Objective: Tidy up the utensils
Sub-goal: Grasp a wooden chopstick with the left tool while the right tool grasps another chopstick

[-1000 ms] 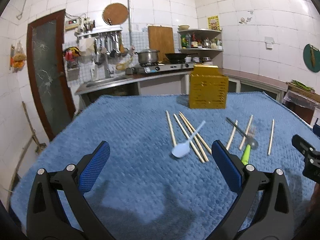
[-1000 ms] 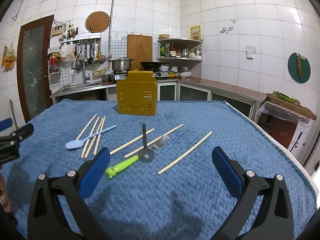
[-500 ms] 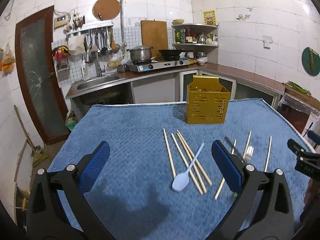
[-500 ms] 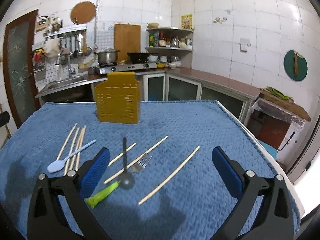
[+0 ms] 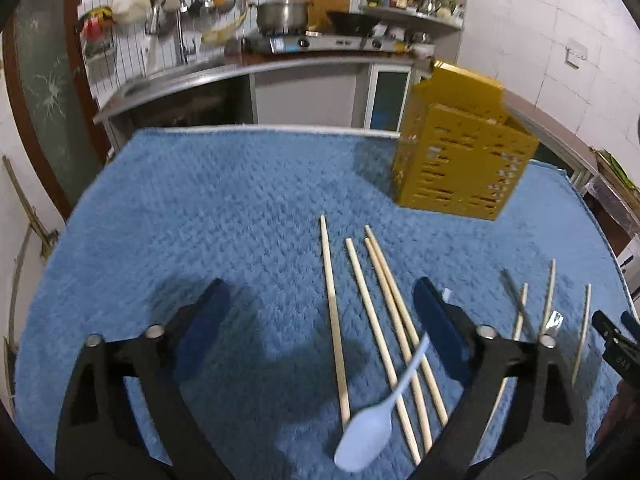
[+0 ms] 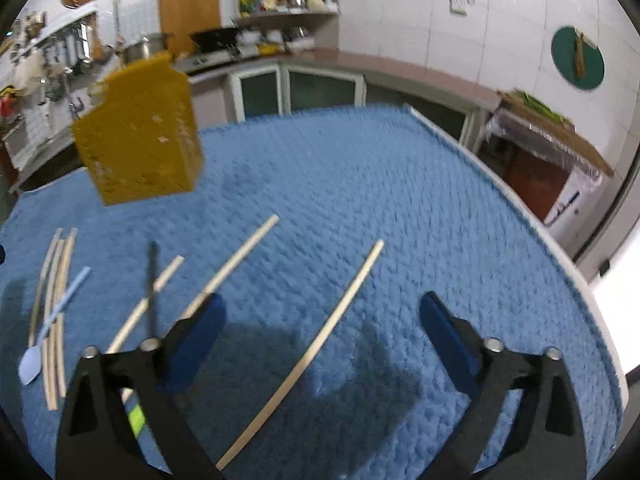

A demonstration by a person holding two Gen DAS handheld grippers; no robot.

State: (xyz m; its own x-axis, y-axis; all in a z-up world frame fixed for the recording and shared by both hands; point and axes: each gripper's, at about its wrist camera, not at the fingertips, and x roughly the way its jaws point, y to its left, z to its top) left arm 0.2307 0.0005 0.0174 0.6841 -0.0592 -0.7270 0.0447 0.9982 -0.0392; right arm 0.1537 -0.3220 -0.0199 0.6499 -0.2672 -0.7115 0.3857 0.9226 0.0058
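Left wrist view: my left gripper [image 5: 320, 312] gapes over chopsticks [image 5: 384, 304]; right gripper [image 6: 320, 320] gapes too; I read no lettering on the yellow holder [image 5: 460, 160].

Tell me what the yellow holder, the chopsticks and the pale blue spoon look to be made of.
Yellow holder: looks like molded plastic, matte, with rows of slotted holes in its walls.
Chopsticks: probably bamboo or light wood, given the pale tan colour, plain finish and thin straight shafts.
Pale blue spoon: likely plastic, being one even pastel colour with a smooth, slightly glossy bowl.
Motion blur leaves all three uncertain.
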